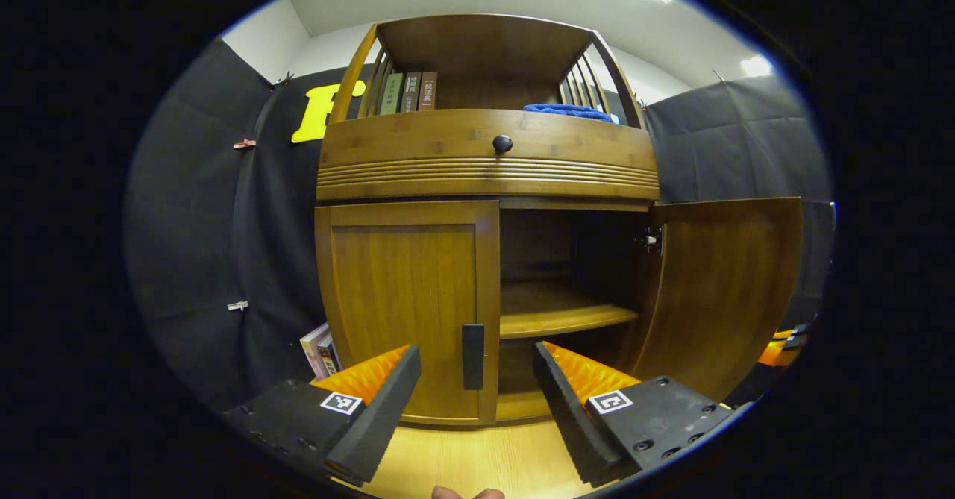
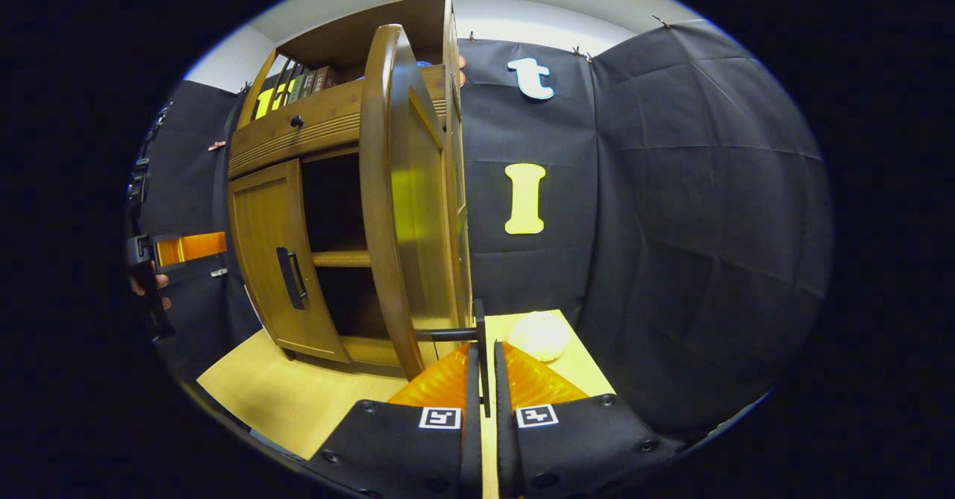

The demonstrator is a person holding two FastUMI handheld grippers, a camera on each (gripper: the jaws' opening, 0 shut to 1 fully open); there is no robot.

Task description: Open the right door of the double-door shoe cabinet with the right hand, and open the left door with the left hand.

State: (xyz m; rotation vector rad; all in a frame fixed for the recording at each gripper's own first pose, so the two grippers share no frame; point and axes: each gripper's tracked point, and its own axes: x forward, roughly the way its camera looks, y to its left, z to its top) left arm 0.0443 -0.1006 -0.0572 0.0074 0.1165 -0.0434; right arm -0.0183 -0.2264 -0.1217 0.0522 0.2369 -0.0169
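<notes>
in the left gripper view: shoe cabinet (image 1: 489, 163) right ahead, standing on a pale wood floor (image 1: 477, 462). left door (image 1: 410, 309) shut, with a dark handle (image 1: 472, 356) near its inner edge. left gripper (image 1: 477, 402) wide open, 2 fingers spread apart, handle seen in the gap between them but farther off, not touched. right door (image 1: 720, 294) swung out wide, showing a dark inside with 1 shelf (image 1: 563, 312). above the doors a drawer with a round dark knob (image 1: 502, 143). up top some books (image 1: 409, 92) standing at the left and a blue cloth (image 1: 571, 112) at the right. more books (image 1: 319, 350) leaning by the cabinet's left foot.

in the right gripper view: right gripper (image 2: 483, 380) closed tight on the right door handle (image 2: 477, 335), both fingers pressing on its thin dark bar. right door seen edge-on, standing open. left door still shut beside the dark opening. a pale round ball (image 2: 539, 335) on the floor just past the handle. far left, a hand (image 2: 149, 286) holding the other gripper, well away from the cabinet.
</notes>
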